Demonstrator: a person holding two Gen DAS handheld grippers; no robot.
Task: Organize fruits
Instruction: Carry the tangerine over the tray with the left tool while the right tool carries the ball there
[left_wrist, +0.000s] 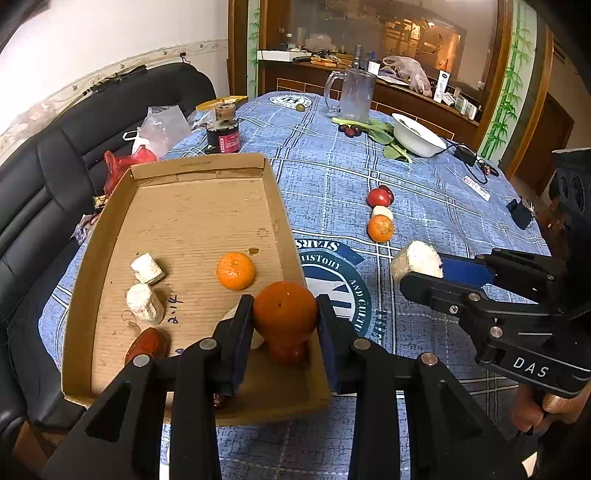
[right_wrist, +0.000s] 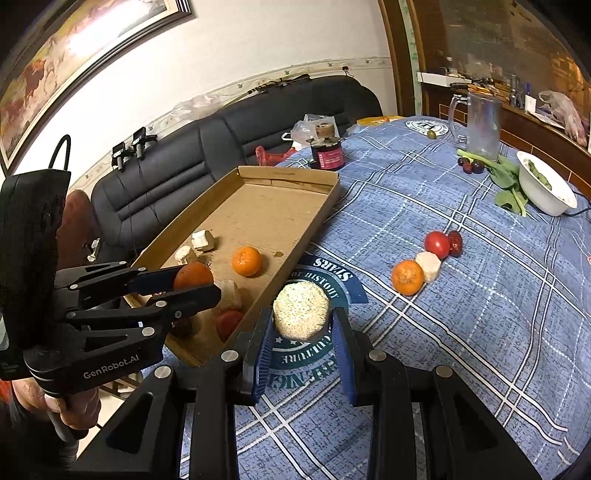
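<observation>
Our left gripper (left_wrist: 285, 314) clamps an orange (left_wrist: 285, 308) above the cardboard tray's (left_wrist: 291, 236) near right corner; our right gripper (right_wrist: 302, 328) pinches a white chunk (right_wrist: 301, 309) over the tablecloth (right_wrist: 480, 332), cut face toward the camera. Only the left view shows the tray's near end: a smaller orange (left_wrist: 235, 270), two white chunks (left_wrist: 146, 267), red fruit (left_wrist: 148, 345).
</observation>
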